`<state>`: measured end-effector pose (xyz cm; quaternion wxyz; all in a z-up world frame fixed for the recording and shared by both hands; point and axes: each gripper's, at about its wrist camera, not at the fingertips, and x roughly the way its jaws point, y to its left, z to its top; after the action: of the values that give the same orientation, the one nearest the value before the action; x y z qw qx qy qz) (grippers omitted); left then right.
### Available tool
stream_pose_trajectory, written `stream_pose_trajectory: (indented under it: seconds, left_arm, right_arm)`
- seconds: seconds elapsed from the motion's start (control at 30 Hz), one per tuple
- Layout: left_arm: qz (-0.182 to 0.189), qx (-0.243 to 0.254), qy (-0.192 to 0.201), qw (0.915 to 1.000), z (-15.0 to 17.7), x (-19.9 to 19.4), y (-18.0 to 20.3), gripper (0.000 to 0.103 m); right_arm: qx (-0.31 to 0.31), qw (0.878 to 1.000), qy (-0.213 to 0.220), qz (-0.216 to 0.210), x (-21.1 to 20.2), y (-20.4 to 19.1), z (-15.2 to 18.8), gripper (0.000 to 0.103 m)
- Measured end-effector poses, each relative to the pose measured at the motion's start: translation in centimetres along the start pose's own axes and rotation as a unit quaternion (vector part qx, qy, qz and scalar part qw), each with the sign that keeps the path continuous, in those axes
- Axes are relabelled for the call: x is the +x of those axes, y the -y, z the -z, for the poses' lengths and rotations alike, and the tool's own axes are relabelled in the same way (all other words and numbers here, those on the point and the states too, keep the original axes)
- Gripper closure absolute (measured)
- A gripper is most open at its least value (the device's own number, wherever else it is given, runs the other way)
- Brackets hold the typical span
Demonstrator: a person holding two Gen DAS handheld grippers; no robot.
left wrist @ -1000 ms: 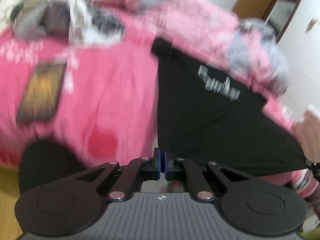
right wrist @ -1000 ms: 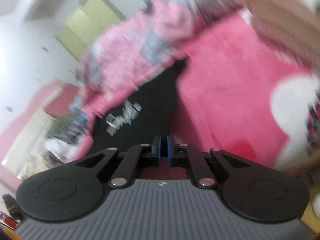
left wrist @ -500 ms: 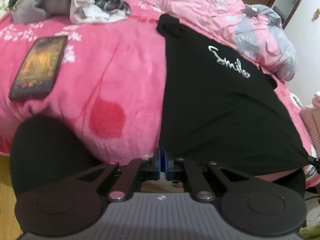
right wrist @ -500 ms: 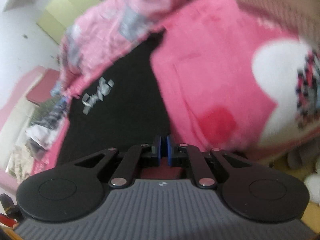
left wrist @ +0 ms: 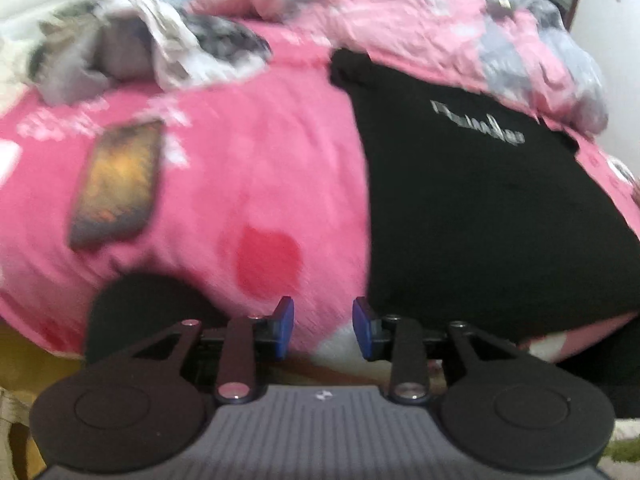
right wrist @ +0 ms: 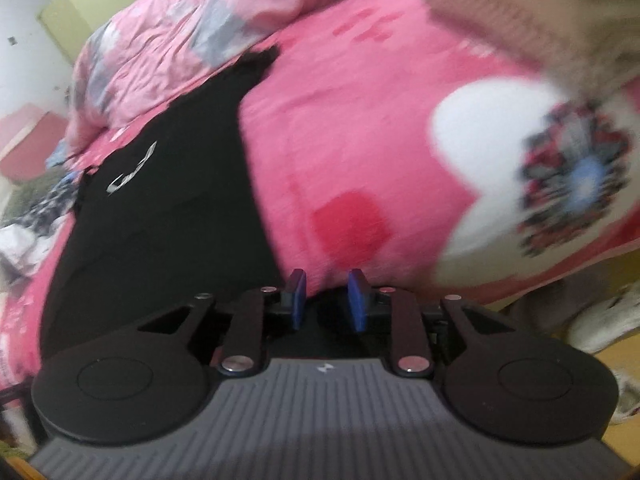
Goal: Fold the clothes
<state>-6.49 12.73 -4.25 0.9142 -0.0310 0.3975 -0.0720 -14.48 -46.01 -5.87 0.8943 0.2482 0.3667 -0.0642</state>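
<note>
A black T-shirt [left wrist: 480, 208] with silver lettering lies spread flat on the pink blanket [left wrist: 248, 168] of a bed. My left gripper [left wrist: 323, 326] hovers at the bed's near edge, just left of the shirt's near corner. Its jaws are opening and only blanket shows between the blue pads [left wrist: 284, 326]. In the right wrist view the same T-shirt [right wrist: 160, 208] lies to the left. My right gripper [right wrist: 327, 300] sits by its other near corner, jaws opening, with no cloth pinched between them.
A phone [left wrist: 118, 184] lies on the blanket at left. Behind it is a pile of grey and white clothes [left wrist: 160, 48]. A crumpled pink quilt [left wrist: 400, 16] fills the back. A blurred beige fabric [right wrist: 520, 24] crosses the right view's top corner.
Both pairs of jaws, shut at the shirt's near corners before, have parted. The shirt now lies flat on the bed. The right gripper has dipped toward the bed edge.
</note>
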Motion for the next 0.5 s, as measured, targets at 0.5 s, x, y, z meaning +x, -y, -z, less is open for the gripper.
stream_pose_trajectory:
  seconds: [0.5]
  left_arm:
    - [0.247,0.155,-0.011,0.9566,-0.8,4.6,17.3,0.075]
  right_arm:
    - [-0.248,0.964,0.010,-0.094,7.4,-10.8,-4.0,0.090]
